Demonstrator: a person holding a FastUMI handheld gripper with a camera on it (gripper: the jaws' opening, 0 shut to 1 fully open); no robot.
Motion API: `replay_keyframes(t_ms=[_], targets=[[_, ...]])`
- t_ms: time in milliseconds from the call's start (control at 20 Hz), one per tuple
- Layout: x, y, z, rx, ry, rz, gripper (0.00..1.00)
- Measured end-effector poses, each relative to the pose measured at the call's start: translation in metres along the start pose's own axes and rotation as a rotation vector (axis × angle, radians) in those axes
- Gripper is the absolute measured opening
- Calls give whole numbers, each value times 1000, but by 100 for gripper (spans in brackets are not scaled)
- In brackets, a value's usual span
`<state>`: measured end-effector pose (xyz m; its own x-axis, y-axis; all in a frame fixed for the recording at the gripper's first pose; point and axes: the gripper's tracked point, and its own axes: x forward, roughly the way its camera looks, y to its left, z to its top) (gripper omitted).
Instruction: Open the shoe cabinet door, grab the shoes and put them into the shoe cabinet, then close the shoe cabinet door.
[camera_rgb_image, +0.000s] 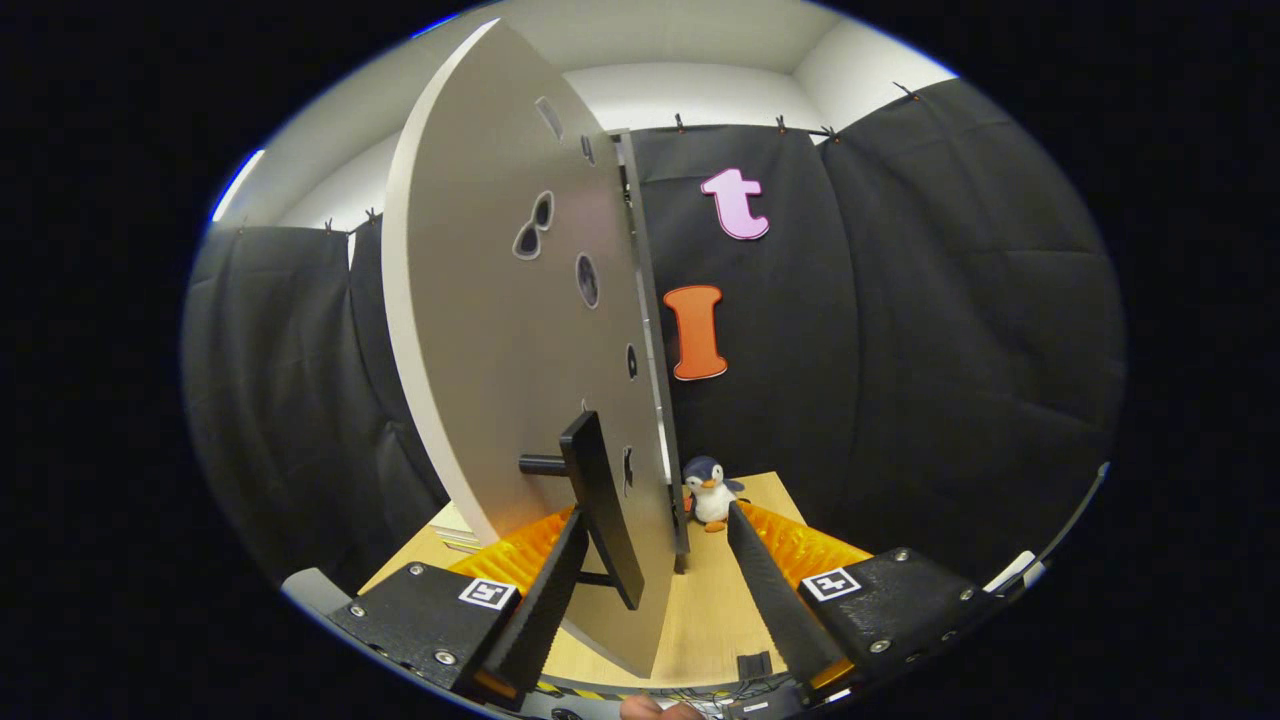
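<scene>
Gripper (655, 520) spread around door handle (600, 505); cabinet door (520, 330) ajar

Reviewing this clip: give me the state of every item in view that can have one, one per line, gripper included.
cabinet door: swung open, its edge toward the camera.
door handle: between the fingers, close by the left one; contact cannot be told.
gripper: fingers spread apart, open, either side of the door's edge.
toy penguin: upright on the wooden table, beyond the fingers, beside the door's foot.

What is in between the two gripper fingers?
In the gripper view, the open gripper straddles the cabinet door's edge and its black handle.
</scene>
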<state>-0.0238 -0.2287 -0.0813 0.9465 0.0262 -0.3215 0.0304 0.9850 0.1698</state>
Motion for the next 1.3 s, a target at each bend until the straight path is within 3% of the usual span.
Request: replay_keyframes(t_ms=[700, 1050, 1200, 1300], targets=[[70, 137, -6, -108, 49, -18, 90], [89, 173, 0, -176, 49, -173, 90], [83, 212, -9, -148, 47, -104, 90], [87, 220, -6, -191, 26, -100, 90]])
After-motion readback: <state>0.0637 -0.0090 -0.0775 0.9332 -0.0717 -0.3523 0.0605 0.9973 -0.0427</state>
